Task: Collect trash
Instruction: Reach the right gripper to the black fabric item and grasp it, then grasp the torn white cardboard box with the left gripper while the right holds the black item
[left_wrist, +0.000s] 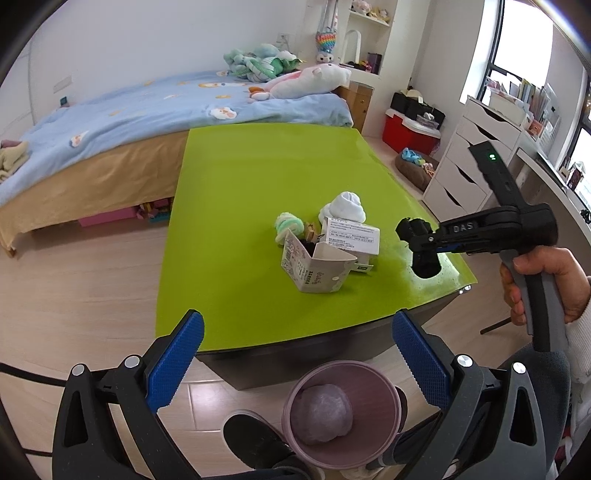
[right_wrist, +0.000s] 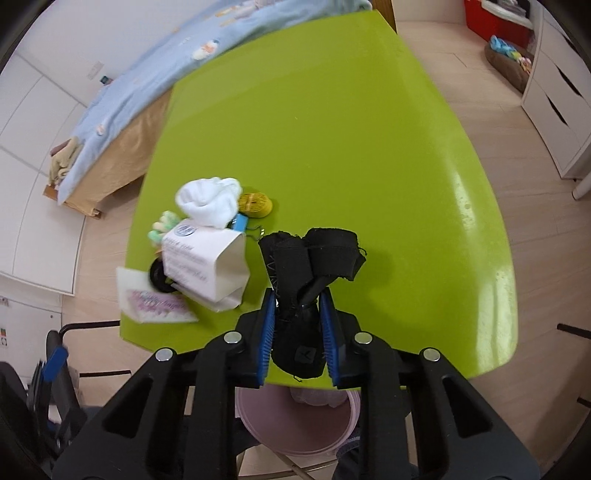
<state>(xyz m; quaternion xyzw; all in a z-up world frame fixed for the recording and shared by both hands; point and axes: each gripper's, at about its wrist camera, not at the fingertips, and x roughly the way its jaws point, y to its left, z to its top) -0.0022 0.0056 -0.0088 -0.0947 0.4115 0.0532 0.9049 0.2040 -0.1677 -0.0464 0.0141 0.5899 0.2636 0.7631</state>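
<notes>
Here, closest to me, my right gripper (right_wrist: 299, 332) is clenched on a black rolled sock (right_wrist: 306, 280): both blue pads press its lower end, and the bundled upper part fans out past the fingertips over the near edge of the green table (right_wrist: 332, 129). From the left wrist view that same sock (left_wrist: 419, 243) hangs dark at the right gripper's (left_wrist: 424, 245) tip, just over the table's near right corner, with a hand (left_wrist: 543, 284) around the grey handle.

My left gripper (left_wrist: 295, 369) stands released, its blue pads wide apart with nothing between them, above the pink bin (left_wrist: 295, 398) on the floor below the table edge; a pale crumpled lump lies inside it.

Farther out on the table sits the remaining pile: an opened printed carton (left_wrist: 314, 266), a white box (left_wrist: 351, 236) with text, a white rolled sock (left_wrist: 345, 208) and a green-and-white roll (left_wrist: 288, 223), all touching or just beside each other. Beyond is a bed (left_wrist: 110, 122) with a blue cover.
</notes>
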